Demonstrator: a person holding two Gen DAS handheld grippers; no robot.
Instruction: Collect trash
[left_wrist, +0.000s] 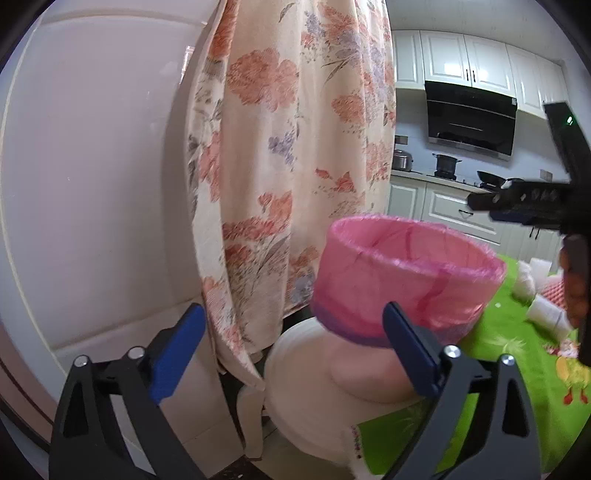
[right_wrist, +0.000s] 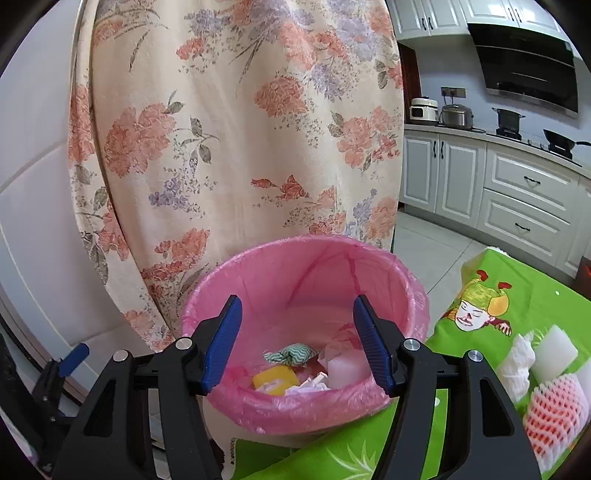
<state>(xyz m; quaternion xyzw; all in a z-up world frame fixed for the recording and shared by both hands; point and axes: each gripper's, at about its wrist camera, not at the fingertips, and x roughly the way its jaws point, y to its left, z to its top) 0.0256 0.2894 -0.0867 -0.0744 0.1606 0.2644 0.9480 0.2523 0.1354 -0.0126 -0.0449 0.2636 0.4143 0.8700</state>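
Left gripper (left_wrist: 291, 354), seen from its own wrist, stands wide open and empty, its ribbed blue pads flanking a smooth white round stool (left_wrist: 306, 387). At two o'clock sits the bin (left_wrist: 402, 288), a round tub sleeved in crinkled pink plastic film. Flowered curtain fabric (left_wrist: 288, 147) hangs in soft folds at twelve.

Right gripper (right_wrist: 297, 339), in the right wrist view, is parted about halfway, gripping nothing, poised above the bin's mouth (right_wrist: 306, 280). Inside lie a twisted green-patterned wrapper (right_wrist: 293, 354), a yellow block (right_wrist: 275, 378) and a white foam chunk (right_wrist: 347, 367). At four o'clock, netted foam sleeves (right_wrist: 550, 413) rest on the glossy green tabletop (right_wrist: 406, 435).
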